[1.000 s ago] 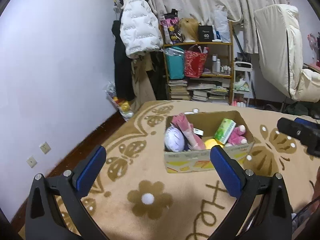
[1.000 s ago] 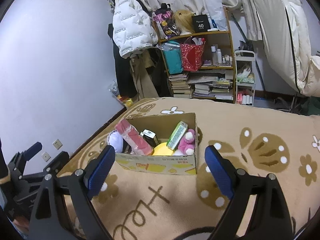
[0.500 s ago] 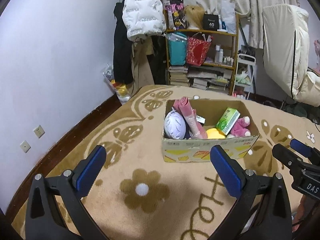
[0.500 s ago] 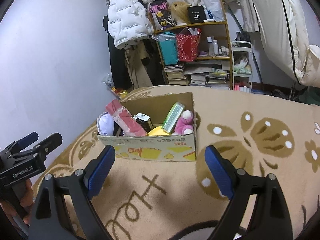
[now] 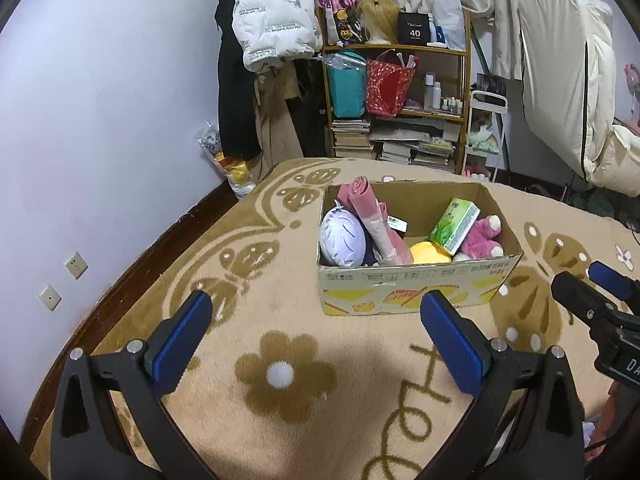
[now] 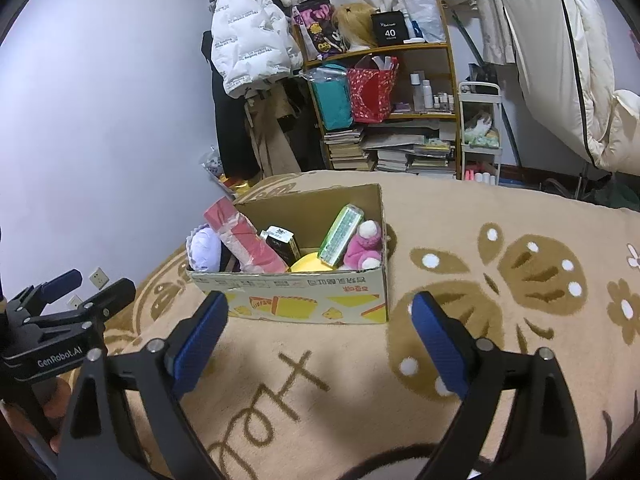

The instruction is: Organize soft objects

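Observation:
An open cardboard box point(image 5: 416, 278) sits on the tan flowered blanket point(image 5: 280, 376). It holds a white-and-purple plush ball point(image 5: 342, 238), a pink roll point(image 5: 372, 220), a green tissue pack point(image 5: 454, 226), a pink plush toy point(image 5: 482, 236) and a yellow soft thing point(image 5: 428, 252). My left gripper point(image 5: 316, 308) hangs open just short of the box front, with nothing between its fingers. My right gripper point(image 6: 320, 304) also faces the box point(image 6: 360, 280) from the near side; its jaws are opening and nothing is between them. In the left wrist view the right gripper point(image 5: 592, 292) pokes in from the right.
A shelf point(image 5: 400, 120) crammed with books, bags and bottles stands behind the bed, beside hanging coats point(image 5: 272, 32). The lilac wall point(image 5: 100, 140) with sockets runs along the left. A cream duvet point(image 6: 560, 60) hangs at the right. A narrow white cart point(image 6: 480, 132) stands by the shelf.
Both grippers have sunk toward the blanket and tipped down, so the box sits closer and more of its contents show. The right jaws stand slightly wider.

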`<state>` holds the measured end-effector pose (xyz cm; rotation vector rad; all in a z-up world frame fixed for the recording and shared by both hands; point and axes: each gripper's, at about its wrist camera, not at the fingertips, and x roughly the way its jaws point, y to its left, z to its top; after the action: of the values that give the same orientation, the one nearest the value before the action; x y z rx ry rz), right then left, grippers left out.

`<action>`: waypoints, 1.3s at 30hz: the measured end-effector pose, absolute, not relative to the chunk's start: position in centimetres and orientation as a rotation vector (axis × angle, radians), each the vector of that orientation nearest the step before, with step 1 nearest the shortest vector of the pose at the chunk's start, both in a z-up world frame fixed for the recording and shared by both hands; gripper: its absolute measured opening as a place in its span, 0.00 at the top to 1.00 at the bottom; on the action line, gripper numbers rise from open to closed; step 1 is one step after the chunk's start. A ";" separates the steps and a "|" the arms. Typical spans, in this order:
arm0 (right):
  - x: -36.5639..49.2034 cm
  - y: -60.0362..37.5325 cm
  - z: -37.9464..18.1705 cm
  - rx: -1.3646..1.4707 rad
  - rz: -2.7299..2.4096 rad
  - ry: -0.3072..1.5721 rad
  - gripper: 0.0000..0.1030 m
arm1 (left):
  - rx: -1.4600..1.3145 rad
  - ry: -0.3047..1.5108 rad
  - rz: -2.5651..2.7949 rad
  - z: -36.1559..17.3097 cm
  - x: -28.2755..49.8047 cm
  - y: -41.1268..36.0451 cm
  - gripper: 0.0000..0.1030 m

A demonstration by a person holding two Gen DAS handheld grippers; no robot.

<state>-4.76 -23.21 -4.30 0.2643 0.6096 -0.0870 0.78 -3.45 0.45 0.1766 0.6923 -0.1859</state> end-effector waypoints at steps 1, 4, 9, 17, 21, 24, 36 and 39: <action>-4.7 -23.2 -4.3 0.264 -0.087 0.609 0.00 | 0.177 0.689 -0.187 0.5 0.7 -3.4 0.00; -4.8 -23.3 -4.3 0.263 -0.092 0.611 0.00 | 0.172 0.682 -0.189 0.6 0.6 -3.3 0.00; -4.9 -23.6 -4.3 0.273 -0.103 0.607 0.00 | 0.177 0.694 -0.186 0.6 0.7 -3.4 0.00; -4.9 -23.7 -4.2 0.283 -0.113 0.612 0.00 | 0.184 0.695 -0.191 0.6 0.6 -3.6 0.00; -4.9 -23.8 -4.1 0.281 -0.117 0.606 0.00 | 0.185 0.700 -0.190 0.6 0.6 -3.7 0.00; -5.0 -23.8 -4.1 0.284 -0.123 0.605 0.00 | 0.189 0.701 -0.191 0.6 0.6 -3.8 0.00; -5.0 -23.9 -4.0 0.288 -0.129 0.604 0.00 | 0.190 0.703 -0.191 0.5 0.6 -3.8 0.00; -5.0 -23.9 -4.0 0.289 -0.128 0.604 0.00 | 0.191 0.702 -0.191 0.5 0.6 -3.7 0.00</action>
<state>-5.04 -23.94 -4.03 0.2891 0.6041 -0.1278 0.62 -3.74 0.51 0.1906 0.7016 -0.1915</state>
